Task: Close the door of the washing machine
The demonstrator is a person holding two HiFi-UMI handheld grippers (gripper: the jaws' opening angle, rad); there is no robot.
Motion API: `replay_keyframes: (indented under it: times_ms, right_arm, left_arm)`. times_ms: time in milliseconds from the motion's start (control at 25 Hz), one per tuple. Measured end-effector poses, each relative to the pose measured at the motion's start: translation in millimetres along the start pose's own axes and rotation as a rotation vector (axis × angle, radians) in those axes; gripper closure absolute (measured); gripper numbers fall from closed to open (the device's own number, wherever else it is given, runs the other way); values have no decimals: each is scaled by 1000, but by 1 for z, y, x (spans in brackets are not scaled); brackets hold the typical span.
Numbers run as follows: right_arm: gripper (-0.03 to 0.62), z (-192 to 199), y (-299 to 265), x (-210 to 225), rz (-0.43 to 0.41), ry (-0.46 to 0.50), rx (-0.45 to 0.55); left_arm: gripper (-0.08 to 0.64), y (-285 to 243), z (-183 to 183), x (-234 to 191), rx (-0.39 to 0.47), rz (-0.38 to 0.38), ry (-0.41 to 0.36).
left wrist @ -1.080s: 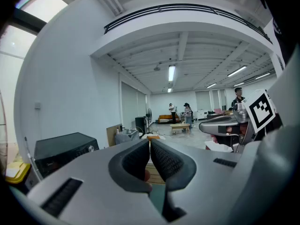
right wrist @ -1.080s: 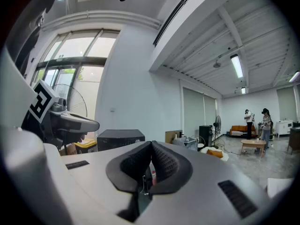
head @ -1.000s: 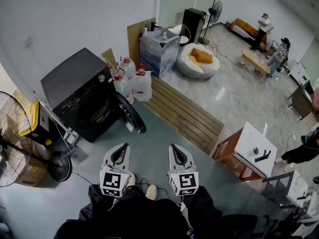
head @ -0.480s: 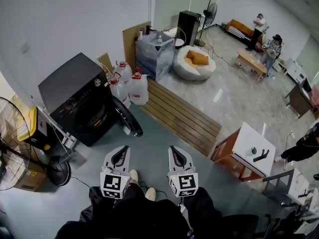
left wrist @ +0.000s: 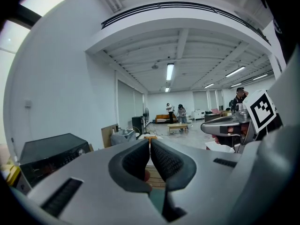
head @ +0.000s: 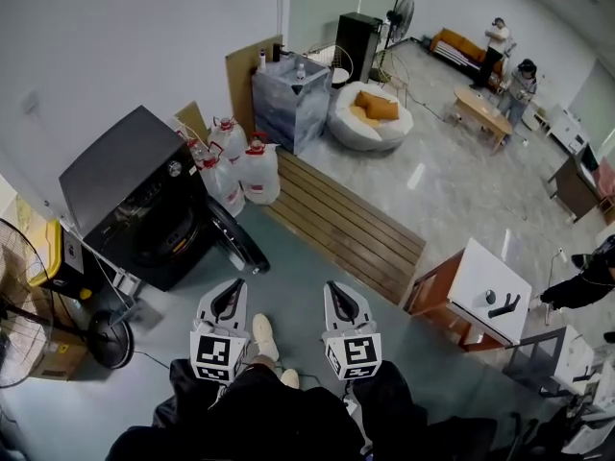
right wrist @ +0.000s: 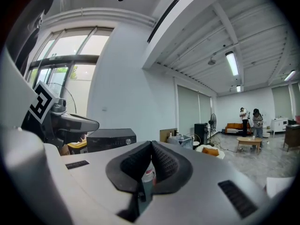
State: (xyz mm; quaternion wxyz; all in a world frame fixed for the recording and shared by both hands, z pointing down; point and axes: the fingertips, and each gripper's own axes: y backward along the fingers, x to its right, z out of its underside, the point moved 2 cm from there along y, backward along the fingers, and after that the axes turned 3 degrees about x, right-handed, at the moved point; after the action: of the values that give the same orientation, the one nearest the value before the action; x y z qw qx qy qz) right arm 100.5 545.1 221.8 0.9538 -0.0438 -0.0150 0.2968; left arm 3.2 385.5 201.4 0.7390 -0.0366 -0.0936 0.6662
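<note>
Grey floor (head: 288,267): open washing machine door (head: 235,238) ahead of left hand-held gripper (head: 235,286).

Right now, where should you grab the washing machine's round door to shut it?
Probably the door's free rim, the end farthest from the washing machine. The door stands swung wide open and edge-on, hinged at the machine's front, so coming from the side of the wooden slats should swing it back towards the opening.

One washing machine (head: 125,176), two claws (head: 233,286) (head: 336,288), two fans (head: 14,305) (head: 399,12), one beanbag (head: 370,123)
</note>
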Motion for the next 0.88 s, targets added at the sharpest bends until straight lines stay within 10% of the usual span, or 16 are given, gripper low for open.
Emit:
replay_keyframes:
  times_ms: [880]
  right_arm:
    - [575,-8,-279,-3,-159,-5,-96]
  left_arm:
    - [531,-162,16,-195,-89,-119,101]
